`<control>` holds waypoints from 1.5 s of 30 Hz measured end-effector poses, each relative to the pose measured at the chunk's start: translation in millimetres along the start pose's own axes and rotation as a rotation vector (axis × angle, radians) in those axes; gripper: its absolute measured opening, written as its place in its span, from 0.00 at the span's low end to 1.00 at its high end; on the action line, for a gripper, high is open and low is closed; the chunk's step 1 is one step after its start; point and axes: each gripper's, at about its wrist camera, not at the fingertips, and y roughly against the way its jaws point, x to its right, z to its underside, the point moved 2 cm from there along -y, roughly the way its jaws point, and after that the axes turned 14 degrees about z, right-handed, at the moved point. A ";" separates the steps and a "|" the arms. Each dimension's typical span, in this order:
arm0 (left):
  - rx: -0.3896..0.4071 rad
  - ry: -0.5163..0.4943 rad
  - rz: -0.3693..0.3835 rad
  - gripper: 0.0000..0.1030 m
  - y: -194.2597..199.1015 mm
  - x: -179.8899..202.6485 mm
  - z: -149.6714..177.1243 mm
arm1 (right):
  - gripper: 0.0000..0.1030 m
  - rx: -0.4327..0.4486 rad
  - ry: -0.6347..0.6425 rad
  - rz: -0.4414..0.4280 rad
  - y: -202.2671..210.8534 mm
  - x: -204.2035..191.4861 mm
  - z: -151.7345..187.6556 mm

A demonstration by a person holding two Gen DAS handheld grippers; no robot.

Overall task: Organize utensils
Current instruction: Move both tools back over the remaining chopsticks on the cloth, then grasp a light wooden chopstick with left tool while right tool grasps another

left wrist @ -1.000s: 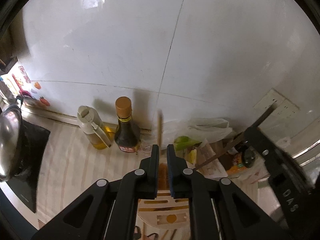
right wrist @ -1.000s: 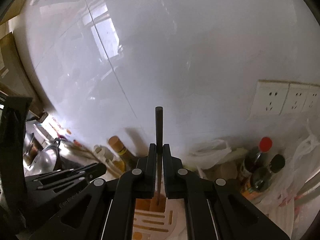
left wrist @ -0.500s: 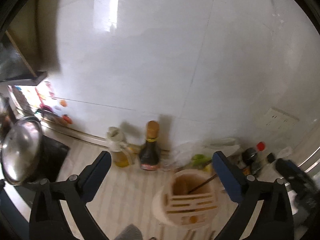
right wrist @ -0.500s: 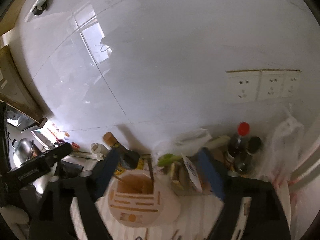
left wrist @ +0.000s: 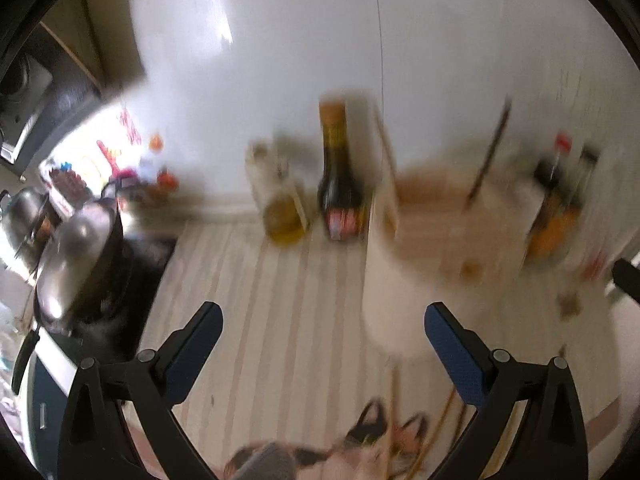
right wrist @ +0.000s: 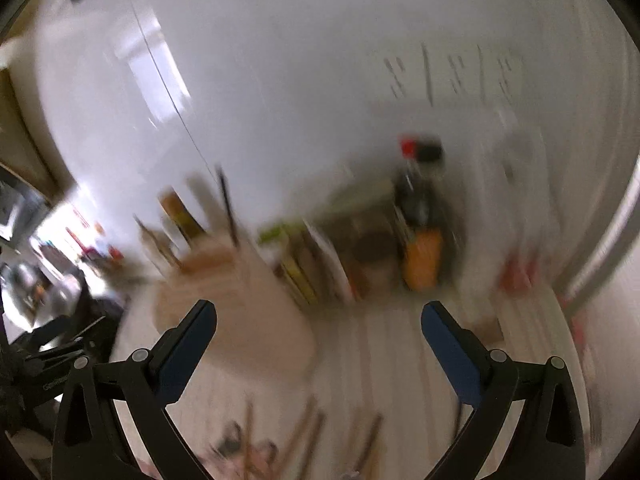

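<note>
A pale utensil holder (left wrist: 424,264) stands on the striped counter, blurred by motion. A light chopstick (left wrist: 386,176) and a dark one (left wrist: 486,160) stick up out of it. My left gripper (left wrist: 322,320) is open and empty, in front of and left of the holder. In the right wrist view the holder (right wrist: 240,312) is at the left with the dark chopstick (right wrist: 227,208) in it. My right gripper (right wrist: 318,318) is open and empty. Loose chopsticks (left wrist: 436,424) and scissors (left wrist: 384,432) lie on the counter near me; more chopsticks (right wrist: 308,436) show in the right wrist view.
A dark sauce bottle (left wrist: 340,176) and an oil bottle (left wrist: 280,200) stand by the wall. A pot (left wrist: 76,256) sits on the stove at left. Sauce bottles (right wrist: 420,216) and packets (right wrist: 320,264) crowd the right back. The left gripper's body (right wrist: 52,360) shows at left.
Both grippers have opened and let go of their chopsticks, which now stand in the holder. Both have pulled back and down toward the counter, with strong motion blur.
</note>
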 end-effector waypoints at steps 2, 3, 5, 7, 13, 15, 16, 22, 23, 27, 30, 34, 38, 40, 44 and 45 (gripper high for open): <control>-0.068 0.000 0.000 1.00 -16.6 -0.8 23.0 | 0.88 -0.085 -0.006 0.014 -16.5 10.3 23.0; -0.103 0.001 0.002 1.00 -26.0 -1.6 34.8 | 0.76 -0.144 -0.017 0.019 -27.8 18.2 38.4; -0.159 0.000 0.002 1.00 -40.7 -3.2 54.6 | 0.64 -0.232 -0.033 0.037 -45.9 30.8 61.0; -0.218 0.009 0.006 0.99 -55.1 -5.3 74.6 | 0.47 -0.316 -0.061 0.038 -63.2 43.2 86.2; -0.381 0.025 0.063 0.70 -94.9 -2.0 116.8 | 0.29 -0.516 -0.099 0.060 -106.2 62.4 152.8; -0.430 0.027 0.096 0.62 -106.7 1.2 126.9 | 0.28 -0.553 -0.106 0.051 -114.6 61.8 164.6; -0.447 0.022 0.108 0.56 -111.2 3.5 130.5 | 0.28 -0.565 -0.104 0.052 -116.3 60.3 168.9; -0.495 -0.010 0.144 0.46 -123.8 13.6 138.6 | 0.15 -0.585 -0.037 0.071 -125.2 46.4 180.9; -0.495 -0.018 0.150 0.46 -124.6 13.3 137.5 | 0.10 -0.585 -0.041 0.062 -125.2 44.3 179.8; -0.500 -0.051 0.150 0.38 -128.4 22.1 136.7 | 0.01 -0.579 -0.009 0.085 -124.1 41.2 178.2; -0.500 -0.060 0.155 0.32 -130.7 25.8 136.1 | 0.00 -0.571 0.008 0.140 -124.0 50.0 175.1; -0.503 -0.050 0.163 0.11 -132.1 26.7 134.0 | 0.00 -0.598 -0.014 0.154 -129.1 64.5 169.7; -0.521 -0.011 0.161 0.05 -139.3 11.9 135.9 | 0.00 -0.616 -0.078 0.001 -123.9 68.7 161.0; -0.514 0.013 0.162 0.04 -138.2 3.9 136.7 | 0.01 -0.610 -0.068 -0.018 -119.0 63.3 159.9; -0.531 0.042 0.164 0.04 -131.7 -15.0 143.2 | 0.01 -0.642 -0.043 -0.024 -120.0 49.7 168.7; -0.535 0.050 0.169 0.04 -129.2 -18.4 144.9 | 0.01 -0.652 -0.032 -0.015 -122.6 48.2 173.0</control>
